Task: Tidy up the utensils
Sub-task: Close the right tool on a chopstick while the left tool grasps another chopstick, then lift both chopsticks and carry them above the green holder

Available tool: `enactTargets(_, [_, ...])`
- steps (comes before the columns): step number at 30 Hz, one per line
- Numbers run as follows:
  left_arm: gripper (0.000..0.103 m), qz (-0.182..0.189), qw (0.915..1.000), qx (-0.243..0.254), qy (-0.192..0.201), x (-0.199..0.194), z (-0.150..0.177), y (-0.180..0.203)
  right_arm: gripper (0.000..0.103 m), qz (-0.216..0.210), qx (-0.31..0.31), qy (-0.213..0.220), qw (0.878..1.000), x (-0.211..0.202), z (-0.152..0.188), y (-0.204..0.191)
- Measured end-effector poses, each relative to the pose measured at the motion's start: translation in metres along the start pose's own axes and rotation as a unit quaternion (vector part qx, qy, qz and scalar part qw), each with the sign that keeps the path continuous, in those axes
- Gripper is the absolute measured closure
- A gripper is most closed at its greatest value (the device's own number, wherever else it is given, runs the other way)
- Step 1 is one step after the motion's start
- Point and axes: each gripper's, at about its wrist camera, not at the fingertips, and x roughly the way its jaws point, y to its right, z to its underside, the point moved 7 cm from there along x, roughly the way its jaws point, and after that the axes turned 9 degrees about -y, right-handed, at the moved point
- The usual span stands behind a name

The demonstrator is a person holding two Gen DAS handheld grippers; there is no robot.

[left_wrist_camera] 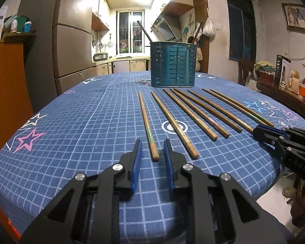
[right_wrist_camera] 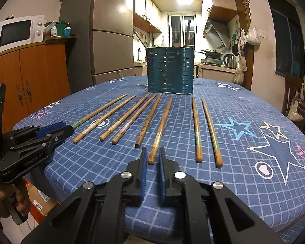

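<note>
Eight chopsticks lie fanned on the tabletop before the blue holder. The left tongs stand narrowly parted astride the leftmost stick's butt, pads apparently not yet touching; the right tongs are nearly closed around another butt end, though firm contact is unclear. I would pinch squarely and lift level before tipping each stick into the holder.

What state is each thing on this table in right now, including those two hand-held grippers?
Utensil holder: upright, utensil handles sticking out.
Chopsticks: eight, lying flat on the tablecloth.
Left hand-held gripper: open, leftmost chopstick end between its fingers, unpinched.
Right hand-held gripper: shut on the near end of the sixth chopstick from the left.
</note>
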Motion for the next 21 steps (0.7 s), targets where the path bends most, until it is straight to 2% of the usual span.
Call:
enactTargets(8, [0.084, -0.005, 1.0000, 0.001, 0.007, 0.001, -0.003, 0.004, 0.093, 0.012, -0.005, 0.010, 1.000, 0.003, 0.000, -0.004])
enactTargets(9, [0.086, -0.006, 1.0000, 0.000, 0.008, 0.001, -0.003, 0.004, 0.093, 0.012, -0.003, 0.010, 1.000, 0.003, 0.000, -0.004])
enactTargets(10, [0.092, -0.006, 0.9999, 0.002, 0.010, 0.001, -0.002, 0.005, 0.093, 0.011, -0.002, 0.011, 1.000, 0.003, 0.000, -0.003])
enactTargets(12, [0.097, -0.008, 0.9999, 0.000, 0.014, 0.001, -0.002, 0.007, 0.094, 0.010, 0.004, 0.013, 1.000, 0.002, 0.001, -0.003])
enactTargets(21, [0.098, -0.006, 0.9997, -0.010, 0.023, -0.005, -0.001, 0.003, 0.095, 0.017, 0.018, 0.047, 0.999, -0.013, -0.004, 0.002])
